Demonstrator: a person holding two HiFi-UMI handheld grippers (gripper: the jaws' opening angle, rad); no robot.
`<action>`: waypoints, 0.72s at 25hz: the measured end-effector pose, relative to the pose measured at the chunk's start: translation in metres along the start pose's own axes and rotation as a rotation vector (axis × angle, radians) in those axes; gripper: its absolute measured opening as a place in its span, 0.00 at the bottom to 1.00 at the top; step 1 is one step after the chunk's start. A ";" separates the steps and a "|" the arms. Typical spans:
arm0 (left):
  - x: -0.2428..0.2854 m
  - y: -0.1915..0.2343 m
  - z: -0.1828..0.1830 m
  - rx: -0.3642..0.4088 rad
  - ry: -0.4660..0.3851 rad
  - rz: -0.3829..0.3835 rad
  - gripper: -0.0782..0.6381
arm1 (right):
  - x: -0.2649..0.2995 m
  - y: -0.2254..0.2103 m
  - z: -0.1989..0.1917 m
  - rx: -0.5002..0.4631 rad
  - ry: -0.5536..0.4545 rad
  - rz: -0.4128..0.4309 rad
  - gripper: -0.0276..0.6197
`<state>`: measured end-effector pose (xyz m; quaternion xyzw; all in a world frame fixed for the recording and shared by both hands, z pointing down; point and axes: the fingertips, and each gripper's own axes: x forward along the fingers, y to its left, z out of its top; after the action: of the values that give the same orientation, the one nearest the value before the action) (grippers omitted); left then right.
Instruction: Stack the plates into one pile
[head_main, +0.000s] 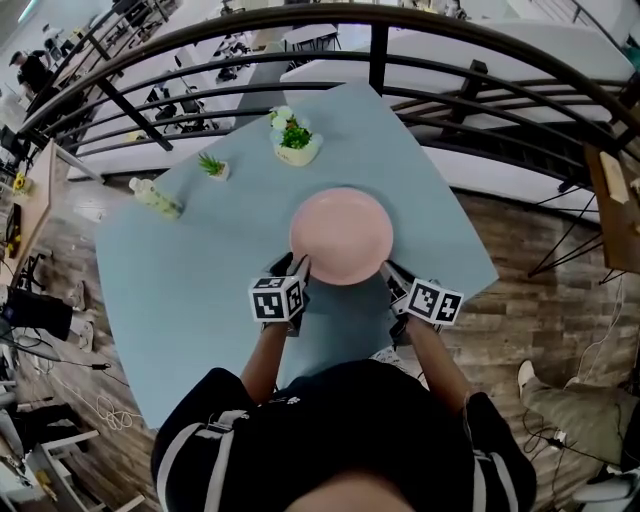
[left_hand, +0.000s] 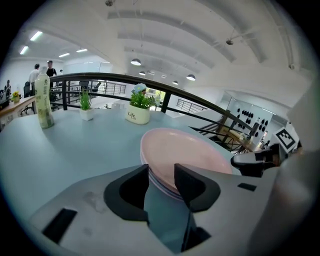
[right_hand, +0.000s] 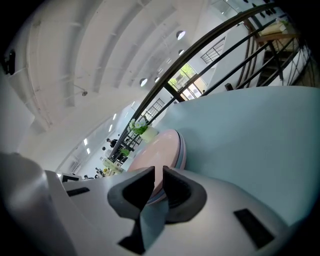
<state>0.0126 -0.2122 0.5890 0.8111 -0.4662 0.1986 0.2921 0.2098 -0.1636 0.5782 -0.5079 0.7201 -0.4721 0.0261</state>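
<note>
I'm seeing the plates (head_main: 340, 238) piled, so stacking is looking done; left hand-held gripper (left_hand: 161, 182) gaping empty, right hand-held gripper (right_hand: 158, 182) nearly closed at the rim, grip unclear.

Head view steeply overhead; gripper views low, close, sharing plates (head_main: 341, 238).

The plates (head_main: 341, 236) already sit as one pile, flat and face up on the pale blue worktop (head_main: 200, 290), towards its near edge, right in front of me. The top plate is round, shallow, plain pink and empty. Under its rim thin lilac edges of lower plates show, neatly lined up; how many I cannot tell. The pile's near-left rim (left_hand: 165, 187) reaches into the gap between the parted jaws of my left gripper (left_hand: 161, 172). Its near-right rim (right_hand: 172, 150) shows in the narrow gap of my right gripper (right_hand: 159, 175).
</note>
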 end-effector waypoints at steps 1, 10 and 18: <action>-0.002 0.000 0.003 0.015 -0.011 0.001 0.31 | -0.001 0.001 0.004 -0.007 -0.012 0.002 0.12; -0.039 0.000 0.035 0.055 -0.178 -0.028 0.31 | -0.008 0.032 0.031 -0.080 -0.105 0.062 0.10; -0.089 -0.009 0.057 0.086 -0.326 -0.103 0.19 | 0.004 0.102 0.023 -0.293 -0.097 0.221 0.04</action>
<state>-0.0201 -0.1895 0.4902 0.8671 -0.4563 0.0689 0.1874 0.1472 -0.1776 0.4950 -0.4464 0.8303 -0.3314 0.0382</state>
